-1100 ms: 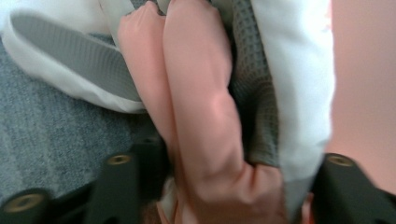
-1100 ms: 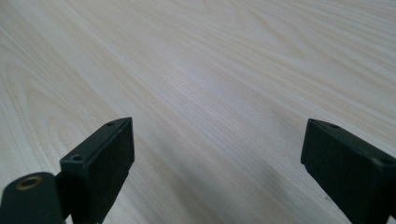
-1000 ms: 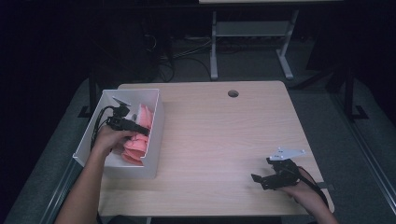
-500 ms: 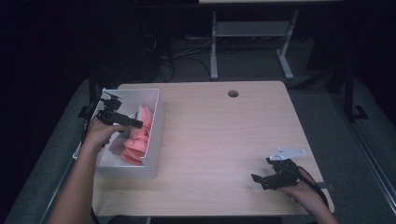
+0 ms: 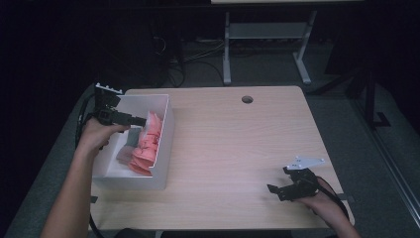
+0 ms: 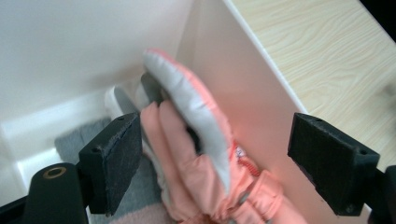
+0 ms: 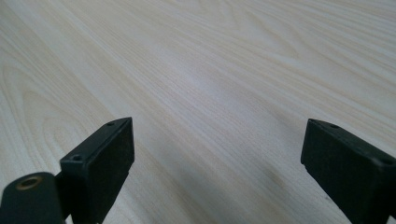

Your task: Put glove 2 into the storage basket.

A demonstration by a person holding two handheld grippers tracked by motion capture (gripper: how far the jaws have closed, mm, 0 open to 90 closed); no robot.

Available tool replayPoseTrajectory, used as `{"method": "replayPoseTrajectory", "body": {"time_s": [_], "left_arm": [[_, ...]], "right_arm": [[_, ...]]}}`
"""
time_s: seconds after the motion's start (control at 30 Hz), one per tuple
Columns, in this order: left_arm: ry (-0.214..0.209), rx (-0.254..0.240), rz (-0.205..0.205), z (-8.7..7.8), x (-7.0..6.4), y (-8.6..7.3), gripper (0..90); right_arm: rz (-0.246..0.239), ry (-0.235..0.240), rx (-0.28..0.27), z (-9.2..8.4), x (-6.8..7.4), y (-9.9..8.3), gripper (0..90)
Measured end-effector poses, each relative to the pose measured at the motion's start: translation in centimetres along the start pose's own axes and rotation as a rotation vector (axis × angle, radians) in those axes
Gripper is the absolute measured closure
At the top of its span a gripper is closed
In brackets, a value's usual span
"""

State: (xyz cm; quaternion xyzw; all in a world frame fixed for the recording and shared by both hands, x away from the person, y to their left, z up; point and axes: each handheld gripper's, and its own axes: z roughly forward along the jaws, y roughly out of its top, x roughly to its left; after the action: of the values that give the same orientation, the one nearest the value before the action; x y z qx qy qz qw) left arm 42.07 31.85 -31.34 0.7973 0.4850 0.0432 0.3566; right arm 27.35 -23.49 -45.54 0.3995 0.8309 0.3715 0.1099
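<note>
A white box (image 5: 164,148) stands at the left end of the wooden table (image 5: 237,144), holding pink and grey gloves (image 5: 147,143). Above it a hand holds my left gripper (image 5: 141,121) open, its jaws having just been opening. In the left gripper view a pink glove (image 6: 187,158) lies below, between the spread pads (image 6: 112,163) and untouched by them, leaning on the box's inner wall (image 6: 243,93). Near the table's front right corner my right gripper (image 5: 274,191) rests open. The right gripper view shows bare wood between its wide-set jaws.
Grey fabric (image 6: 74,137) lies on the box floor beside the glove. A round cable hole (image 5: 247,99) sits near the table's far edge. Beyond the table stand a metal desk frame (image 5: 267,44) and cables on the dark floor.
The left hand has lifted its gripper up out of the box and away from the gloves, with its jaws wider apart. The right gripper has stayed put.
</note>
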Motion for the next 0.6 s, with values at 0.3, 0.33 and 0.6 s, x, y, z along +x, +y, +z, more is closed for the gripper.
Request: {"method": "replayPoseTrajectory", "body": {"time_s": [0.3, 0.33, 0.6], "left_arm": [[-0.031, -0.030, 0.106, -0.1, -3.6, 1.4, 17.4], [-0.038, -0.029, 0.121, 0.0, -4.2, 1.6, 17.4], [-0.075, -0.029, 0.211, 0.9, -7.8, 2.4, 17.5]], "right_arm": [[-0.001, -0.003, 0.002, -0.1, 0.1, 0.1, 9.5], [-0.001, -0.002, 0.002, 0.0, 0.1, 0.1, 9.5], [0.004, -0.004, 0.007, -0.1, 0.2, 0.1, 9.5]]}}
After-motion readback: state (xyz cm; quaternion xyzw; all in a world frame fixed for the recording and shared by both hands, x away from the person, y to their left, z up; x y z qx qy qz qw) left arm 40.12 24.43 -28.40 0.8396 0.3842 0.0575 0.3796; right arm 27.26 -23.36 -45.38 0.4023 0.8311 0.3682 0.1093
